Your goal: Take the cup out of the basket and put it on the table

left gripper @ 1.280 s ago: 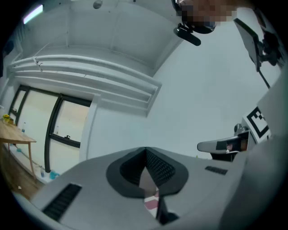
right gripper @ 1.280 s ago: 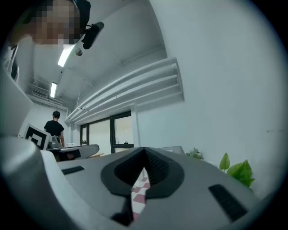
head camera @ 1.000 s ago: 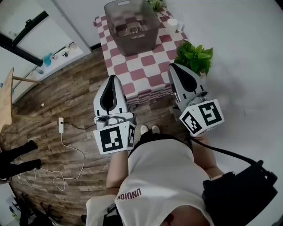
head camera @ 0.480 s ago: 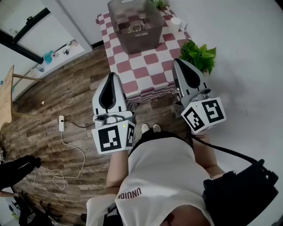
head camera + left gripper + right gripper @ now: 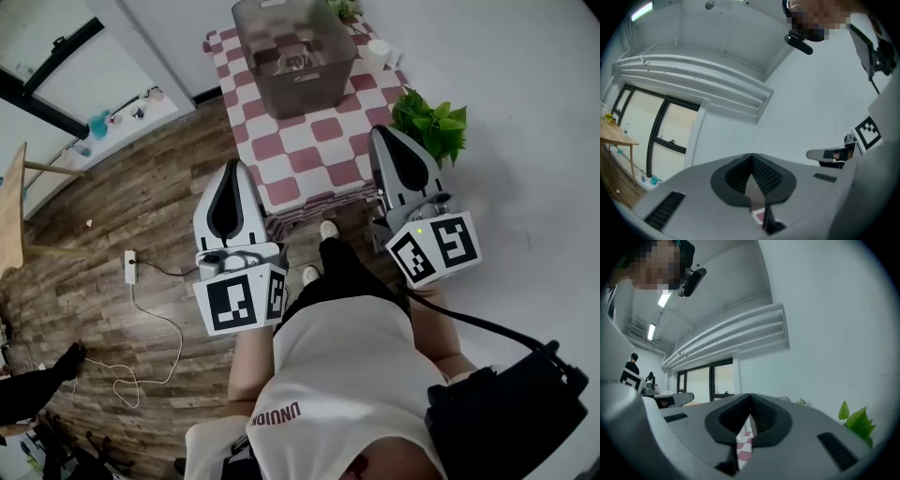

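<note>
A grey see-through basket stands at the far end of a table with a red-and-white checked cloth. Inside the basket a small cup shows dimly through the wall. My left gripper hovers over the wooden floor just short of the table's near left corner, jaws closed together with nothing between them. My right gripper is at the table's near right edge, likewise shut and empty. In the left gripper view and the right gripper view the pads meet at their tips; a strip of checked cloth shows below.
A white cylinder stands on the table right of the basket. A leafy green plant sits on the floor by the table's right side. A power strip with a white cable lies on the wooden floor at left. My foot is near the table's front.
I have stepped closer to the table, one foot now forward by its front edge. Both grippers stay shut and level. Another person's legs at lower left have moved off.
</note>
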Demonstrator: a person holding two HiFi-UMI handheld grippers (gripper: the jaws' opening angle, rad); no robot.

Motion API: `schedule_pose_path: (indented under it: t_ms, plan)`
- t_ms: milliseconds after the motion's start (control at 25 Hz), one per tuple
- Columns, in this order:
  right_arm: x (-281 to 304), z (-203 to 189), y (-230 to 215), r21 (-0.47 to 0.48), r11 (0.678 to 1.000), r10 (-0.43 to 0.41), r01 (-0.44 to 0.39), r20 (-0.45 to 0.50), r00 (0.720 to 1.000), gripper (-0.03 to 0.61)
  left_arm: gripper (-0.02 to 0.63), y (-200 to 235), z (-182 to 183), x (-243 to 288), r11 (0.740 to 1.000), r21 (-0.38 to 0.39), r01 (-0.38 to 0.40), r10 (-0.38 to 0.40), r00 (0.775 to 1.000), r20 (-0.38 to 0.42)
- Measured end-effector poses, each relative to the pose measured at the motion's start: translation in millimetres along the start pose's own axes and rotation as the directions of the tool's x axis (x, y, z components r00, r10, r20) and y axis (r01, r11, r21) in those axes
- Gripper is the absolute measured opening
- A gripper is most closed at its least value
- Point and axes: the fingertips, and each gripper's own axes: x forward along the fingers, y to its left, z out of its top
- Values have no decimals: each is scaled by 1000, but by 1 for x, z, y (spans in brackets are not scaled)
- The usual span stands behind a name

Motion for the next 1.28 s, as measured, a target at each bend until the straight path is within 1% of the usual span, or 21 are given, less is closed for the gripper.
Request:
schedule_pose_path:
  t_ms: [320,760,1000,1280]
  plan:
    - [50,4,-15,-11,999,33,-33,4,999,17,11,18,-1,39,999,9,-38,38,999,7]
    - [154,10,-57,19,992,128,-127,-21,992,17,11,37,-4,131,992,37,-119,119,993,-20]
    - [213,7,-78,39,980,196,-194,-54,979,17,11,47,-5,185,983,49,-174,176,984,-30]
    - [262,9,-93,72,965,259,-253,-80,963,17,11,54,-7,234,973,57,-225,227,973,-40]
